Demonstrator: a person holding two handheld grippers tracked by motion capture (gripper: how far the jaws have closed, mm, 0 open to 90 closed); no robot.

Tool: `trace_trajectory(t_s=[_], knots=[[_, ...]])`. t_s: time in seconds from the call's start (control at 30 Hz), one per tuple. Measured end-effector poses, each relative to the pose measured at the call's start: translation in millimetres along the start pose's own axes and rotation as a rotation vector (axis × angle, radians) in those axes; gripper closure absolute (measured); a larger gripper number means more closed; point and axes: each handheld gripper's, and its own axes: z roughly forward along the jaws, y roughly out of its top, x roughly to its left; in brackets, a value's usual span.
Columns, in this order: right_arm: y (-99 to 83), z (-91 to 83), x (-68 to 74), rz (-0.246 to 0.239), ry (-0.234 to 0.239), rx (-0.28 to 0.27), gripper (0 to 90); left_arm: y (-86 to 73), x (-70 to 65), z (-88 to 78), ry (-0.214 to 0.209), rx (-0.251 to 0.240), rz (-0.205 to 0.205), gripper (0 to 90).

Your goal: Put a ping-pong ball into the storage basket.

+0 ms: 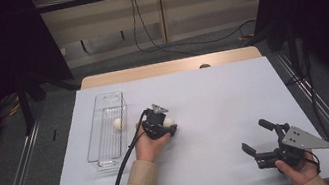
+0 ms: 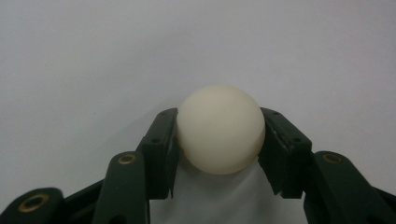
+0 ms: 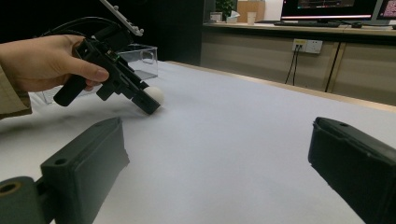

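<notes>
A clear plastic tray (image 1: pixel 108 132) with a ribbed floor lies lengthwise at the left of the table; one white ball (image 1: pixel 118 123) rests inside it, about midway along its length, near the right wall; the right gripper view shows the tray's far end (image 3: pixel 140 58) behind the left hand. Just right of the tray, the left gripper (image 1: pixel 165 125) has its jaws pressed on a second white ball (image 2: pixel 220 129), one pad on each side; that ball sits low at the sheet, though whether it touches I cannot tell. The right gripper (image 1: pixel 257 137) rests near the front right corner with its jaws spread wide and nothing between them. A white sheet (image 1: pixel 214 99) covers the wooden tabletop (image 1: pixel 168 67); beyond it lie grey floor, black cables and pale cabinets; the right gripper view shows a counter with monitors (image 3: pixel 329 9) and a wall socket (image 3: pixel 307 45).
</notes>
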Motion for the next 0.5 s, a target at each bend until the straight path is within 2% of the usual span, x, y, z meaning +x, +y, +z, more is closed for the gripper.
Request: trace_trajectory(t_s=[0.5], knots=[[0.0,-0.1,-0.1,0.0,0.0,0.0,3.4,0.2,1.0,-1.7,-0.007,-0.007,-0.01,50.9]])
